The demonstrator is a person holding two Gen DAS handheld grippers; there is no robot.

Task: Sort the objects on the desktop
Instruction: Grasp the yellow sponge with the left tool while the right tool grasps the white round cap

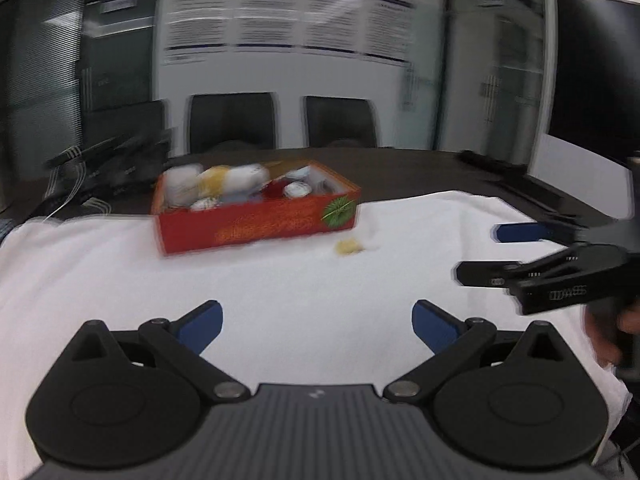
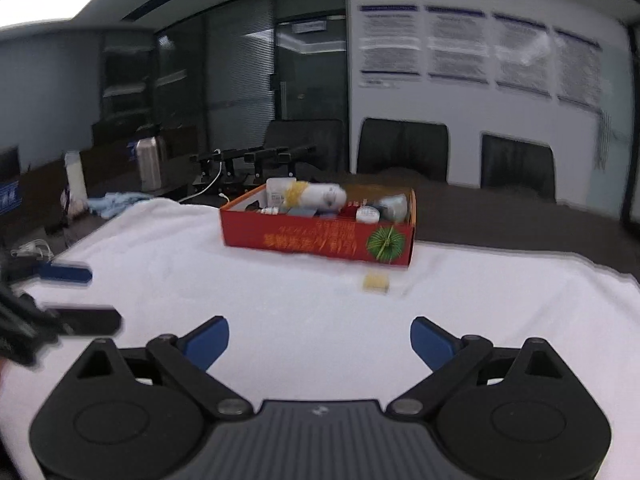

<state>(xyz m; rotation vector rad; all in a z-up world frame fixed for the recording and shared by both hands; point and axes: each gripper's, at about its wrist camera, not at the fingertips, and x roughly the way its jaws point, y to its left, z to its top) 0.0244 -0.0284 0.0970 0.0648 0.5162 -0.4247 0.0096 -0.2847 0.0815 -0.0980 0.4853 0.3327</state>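
On my left, the left gripper point(image 1: 316, 326) hangs over the white cloth point(image 1: 120, 280) with its jaws spread and nothing between them. Ahead sits the red box point(image 1: 256, 228), already crowded with sorted items. I judge the last stray is the small yellow piece point(image 2: 376, 282) on the cloth just beside the box's near right corner, well ahead of both jaws. My right gripper point(image 2: 320, 342), also spread and empty, should reach forward and close on it.
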